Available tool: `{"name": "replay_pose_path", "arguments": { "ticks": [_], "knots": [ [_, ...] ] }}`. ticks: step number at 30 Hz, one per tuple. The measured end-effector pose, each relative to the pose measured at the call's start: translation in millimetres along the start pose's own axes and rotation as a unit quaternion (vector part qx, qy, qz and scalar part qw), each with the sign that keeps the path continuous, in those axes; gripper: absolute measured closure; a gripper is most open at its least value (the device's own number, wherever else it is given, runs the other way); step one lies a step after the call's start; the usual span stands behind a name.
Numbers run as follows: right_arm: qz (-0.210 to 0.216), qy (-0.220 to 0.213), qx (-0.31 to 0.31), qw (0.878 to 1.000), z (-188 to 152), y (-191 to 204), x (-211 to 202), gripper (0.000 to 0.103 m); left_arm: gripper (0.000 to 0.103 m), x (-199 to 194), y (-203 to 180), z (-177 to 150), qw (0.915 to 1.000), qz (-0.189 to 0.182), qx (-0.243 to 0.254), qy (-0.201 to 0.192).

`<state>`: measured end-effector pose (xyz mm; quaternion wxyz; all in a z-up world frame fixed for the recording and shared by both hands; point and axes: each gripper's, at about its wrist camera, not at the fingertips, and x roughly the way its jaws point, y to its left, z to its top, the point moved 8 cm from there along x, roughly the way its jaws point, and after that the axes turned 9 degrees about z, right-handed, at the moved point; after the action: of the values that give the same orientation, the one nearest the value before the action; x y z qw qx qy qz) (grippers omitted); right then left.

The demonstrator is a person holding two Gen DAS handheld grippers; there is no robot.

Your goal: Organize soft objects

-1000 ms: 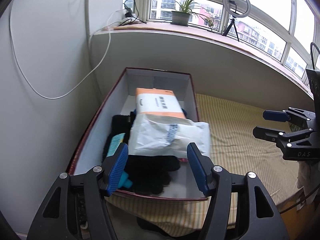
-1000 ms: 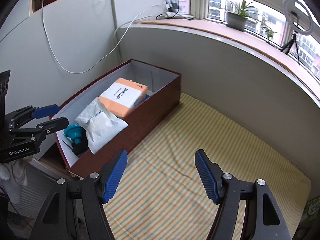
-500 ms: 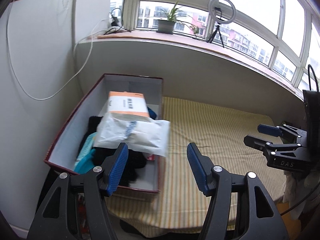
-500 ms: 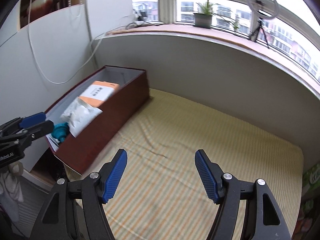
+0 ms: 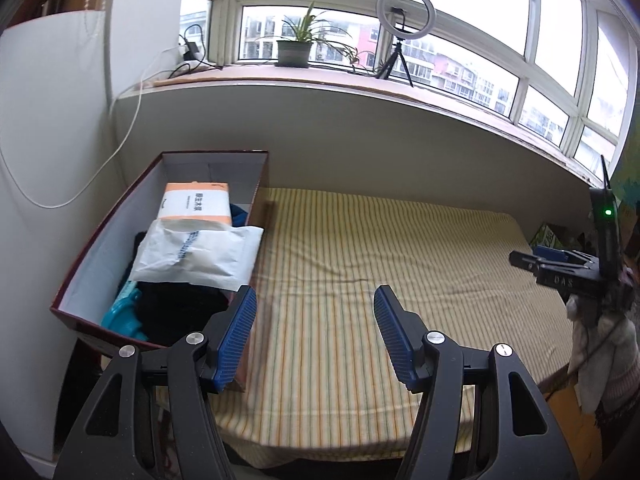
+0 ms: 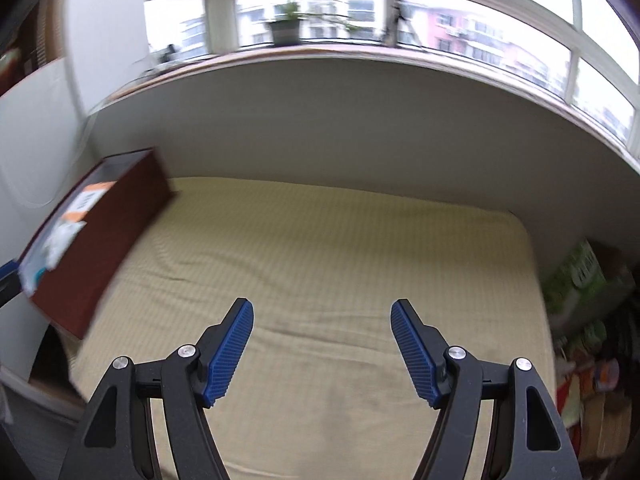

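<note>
Left hand-held gripper (image 5: 314,338) drawn back from box (image 5: 92,264); white pouch (image 5: 200,258) left inside; right hand-held gripper (image 6: 322,354) swung rightward.

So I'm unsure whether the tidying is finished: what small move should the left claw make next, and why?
Probably nudge the white packet further into the box. Its right corner overhangs the box's right wall, while the orange-and-white pack and dark items lie inside. The left claw is open and empty, nearest the box; the striped mat shows nothing else to collect.
</note>
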<state>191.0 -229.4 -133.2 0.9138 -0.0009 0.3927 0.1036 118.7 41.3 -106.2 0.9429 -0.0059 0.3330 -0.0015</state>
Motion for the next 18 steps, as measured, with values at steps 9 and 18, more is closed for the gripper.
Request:
{"name": "replay_pose_path", "arguments": {
  "ticks": [9, 18],
  "knots": [
    [-0.068, 0.003, 0.062, 0.996, -18.1, -99.2, 15.4, 0.035, 0.042, 5.8, -17.0, -1.6, 0.9999, -0.003, 0.009, 0.01],
    [-0.095, 0.007, 0.108, 0.99, -37.1, -155.9, 40.2, 0.035, 0.042, 10.4, -26.4, -4.1, 0.9997, 0.001, 0.02, 0.016]
  ]
}}
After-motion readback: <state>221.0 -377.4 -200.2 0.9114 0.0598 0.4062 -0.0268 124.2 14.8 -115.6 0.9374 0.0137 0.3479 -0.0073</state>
